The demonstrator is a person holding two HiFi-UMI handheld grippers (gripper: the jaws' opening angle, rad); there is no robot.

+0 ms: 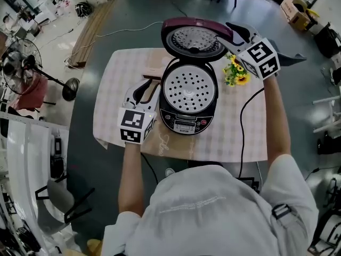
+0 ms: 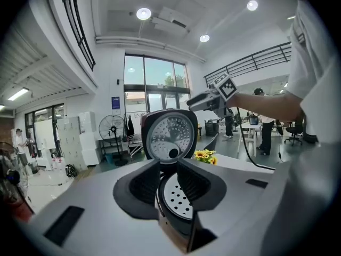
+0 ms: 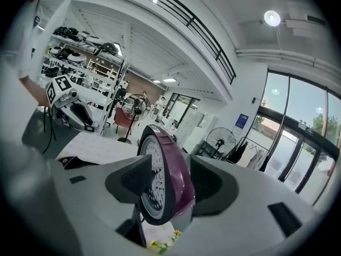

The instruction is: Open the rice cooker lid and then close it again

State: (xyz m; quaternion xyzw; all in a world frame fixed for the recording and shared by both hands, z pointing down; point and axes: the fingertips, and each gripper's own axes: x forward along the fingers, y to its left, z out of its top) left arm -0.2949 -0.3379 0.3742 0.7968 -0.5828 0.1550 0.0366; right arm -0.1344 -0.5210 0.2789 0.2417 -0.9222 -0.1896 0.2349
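My right gripper (image 1: 229, 34) stands open with the rim of the raised maroon lid (image 1: 196, 37) between its jaws; whether a pad touches it, I can't quite tell. The rice cooker (image 1: 187, 97) sits on the checked tablecloth (image 1: 114, 79). My left gripper (image 1: 149, 85), jaws apart and empty, hovers just left of it.

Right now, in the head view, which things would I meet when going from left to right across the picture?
standing fan → left gripper → rice cooker → yellow flowers
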